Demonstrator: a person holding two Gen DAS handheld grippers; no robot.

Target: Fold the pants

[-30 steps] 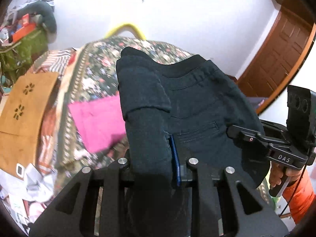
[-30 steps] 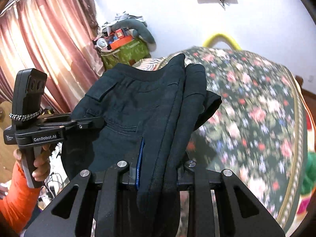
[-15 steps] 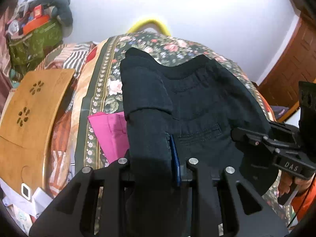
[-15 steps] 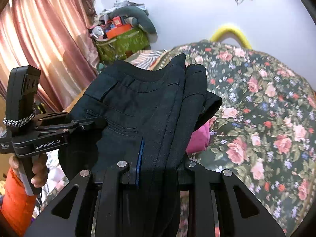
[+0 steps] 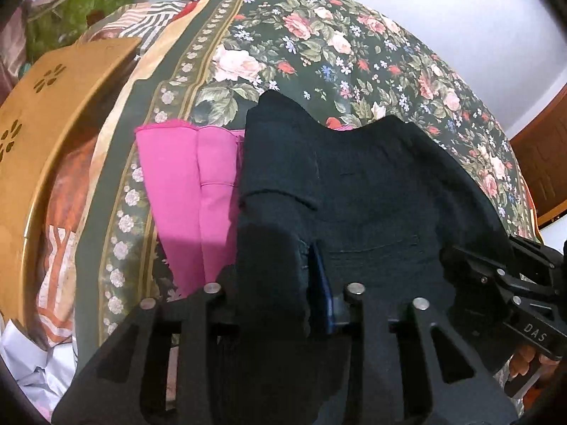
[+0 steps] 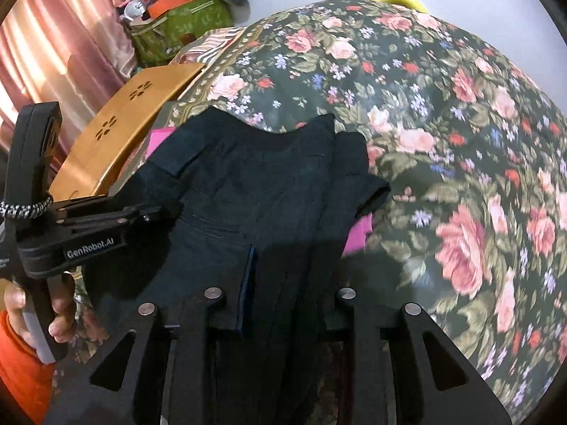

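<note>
Dark navy pants (image 5: 372,191), folded into a thick stack, hang between my two grippers above the floral bed cover (image 5: 319,46). My left gripper (image 5: 283,283) is shut on the left edge of the pants, the cloth bunched over its fingers. My right gripper (image 6: 280,283) is shut on the right edge of the same pants (image 6: 255,191). Each gripper shows in the other's view, the right one (image 5: 496,283) and the left one (image 6: 106,219), both clamped on the cloth. The fingertips are hidden by fabric.
A folded pink garment (image 5: 191,191) lies on the bed under the pants; a corner shows in the right wrist view (image 6: 359,233). A wooden lap table (image 5: 46,124) sits at the left. A green bag (image 6: 180,28) and curtain (image 6: 53,53) stand behind.
Both grippers have carried the pants forward and down over the bed. The bed and the pink garment now fill the views; the wall has dropped out of sight.
</note>
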